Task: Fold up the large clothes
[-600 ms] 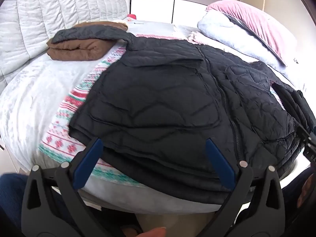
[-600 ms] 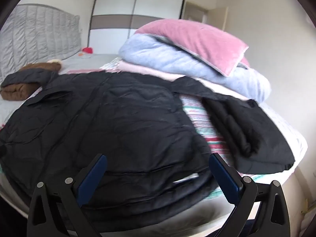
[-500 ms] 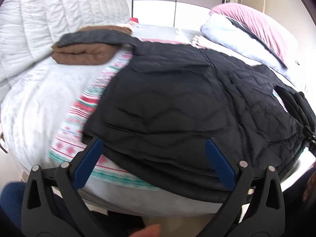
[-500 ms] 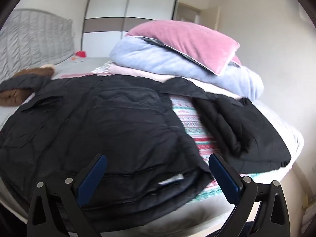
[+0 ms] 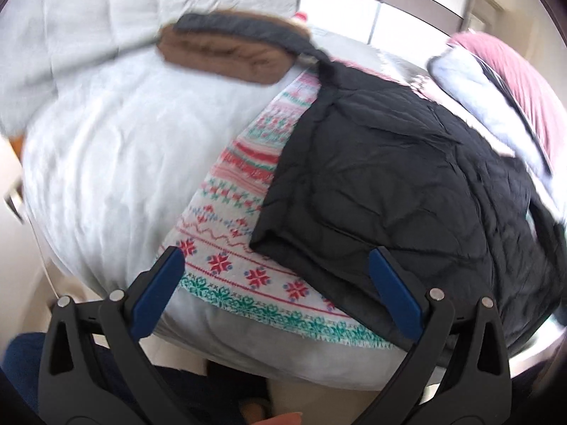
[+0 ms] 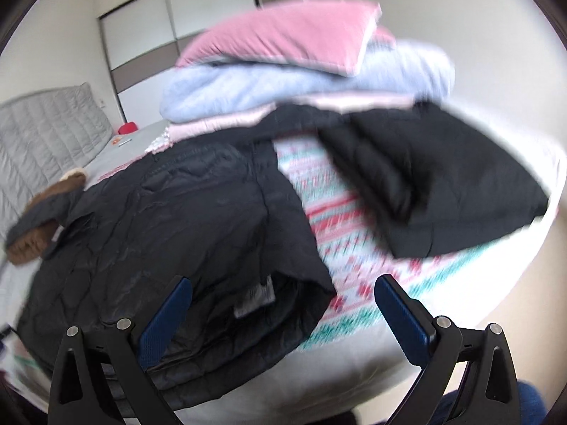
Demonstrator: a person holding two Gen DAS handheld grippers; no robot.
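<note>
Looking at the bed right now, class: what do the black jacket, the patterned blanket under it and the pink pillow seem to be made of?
Jacket: probably thin synthetic shell with padding, judging by its slight sheen and stitched quilting lines.
Blanket: likely soft knit or fleece, matte, with red and green snowflake bands and a fuzzy edge.
Pillow: possibly velvety plush, matte pink; blur leaves this open.

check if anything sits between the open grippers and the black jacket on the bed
Nothing visible does. The left gripper and right gripper both hang open just short of the black quilted jacket, with only patterned blanket beneath.
</note>
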